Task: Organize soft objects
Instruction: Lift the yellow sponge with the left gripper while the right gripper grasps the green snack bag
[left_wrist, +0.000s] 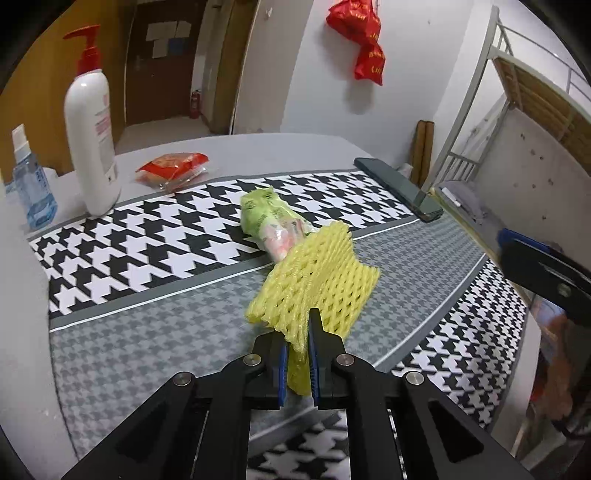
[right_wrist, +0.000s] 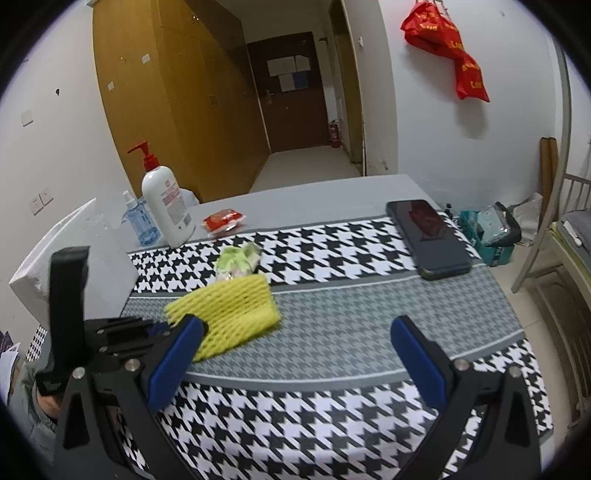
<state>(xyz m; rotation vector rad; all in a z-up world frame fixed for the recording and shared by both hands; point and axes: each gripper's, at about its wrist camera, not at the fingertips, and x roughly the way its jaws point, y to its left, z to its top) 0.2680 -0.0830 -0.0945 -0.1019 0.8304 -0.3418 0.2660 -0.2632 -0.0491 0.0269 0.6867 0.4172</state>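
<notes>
A yellow foam net sleeve (left_wrist: 317, 284) lies on the houndstooth mat (left_wrist: 147, 258), and my left gripper (left_wrist: 298, 338) is shut on its near edge, the foam squeezed flat between the blue pads. Just behind it rests a green and pink plastic packet (left_wrist: 269, 218). The right wrist view shows the same yellow foam net sleeve (right_wrist: 229, 314) and green packet (right_wrist: 238, 260) left of centre, with the left gripper (right_wrist: 162, 328) pinching the sleeve's near corner. My right gripper (right_wrist: 295, 354) stands wide open above the mat's near part, nothing between its fingers.
A white pump bottle (left_wrist: 92, 136) and a blue spray bottle (left_wrist: 31, 184) stand at the back left. A red snack packet (left_wrist: 171, 170) lies behind the mat. A dark phone (right_wrist: 428, 238) rests at the mat's right edge. A white box (right_wrist: 74, 254) sits at left.
</notes>
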